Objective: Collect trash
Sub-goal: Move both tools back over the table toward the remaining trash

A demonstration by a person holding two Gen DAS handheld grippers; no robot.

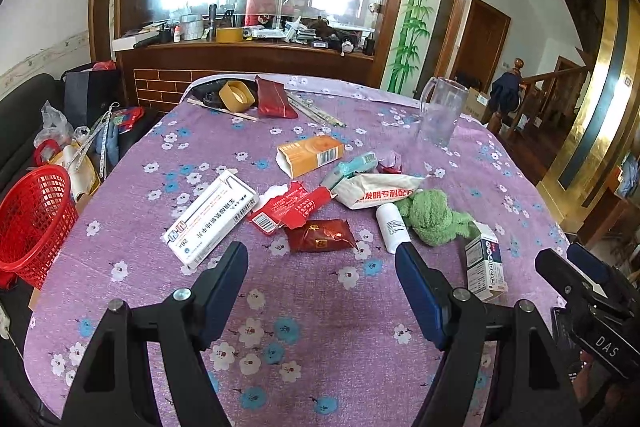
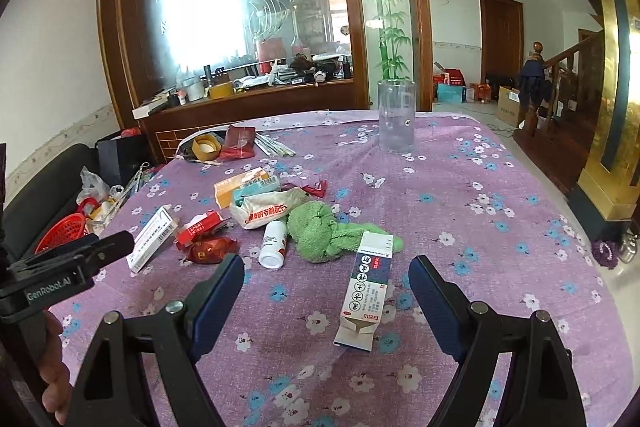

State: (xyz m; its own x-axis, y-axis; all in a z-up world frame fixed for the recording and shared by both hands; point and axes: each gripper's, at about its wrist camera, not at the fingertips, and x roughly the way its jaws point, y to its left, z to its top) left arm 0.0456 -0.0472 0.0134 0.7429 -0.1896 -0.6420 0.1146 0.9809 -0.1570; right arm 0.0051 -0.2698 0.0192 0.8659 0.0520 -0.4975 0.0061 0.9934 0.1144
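Trash lies on a purple flowered tablecloth (image 1: pixel 320 307): a long white medicine box (image 1: pixel 210 219), torn red packaging (image 1: pixel 288 207), a dark red wrapper (image 1: pixel 320 235), an orange box (image 1: pixel 310 155), a white pouch (image 1: pixel 376 189), a white bottle (image 1: pixel 393 227) and a small white carton (image 2: pixel 366 291). My left gripper (image 1: pixel 322 259) is open and empty, just short of the dark red wrapper. My right gripper (image 2: pixel 326 273) is open, and the small carton lies between its fingers on the cloth. A red basket (image 1: pixel 34 223) stands left of the table.
A green cloth (image 1: pixel 434 217) lies among the trash. A clear plastic jug (image 1: pixel 440 111) stands at the far right of the table. A tape roll (image 1: pixel 237 95), a red packet and chopsticks lie at the far edge. A sofa with bags is on the left.
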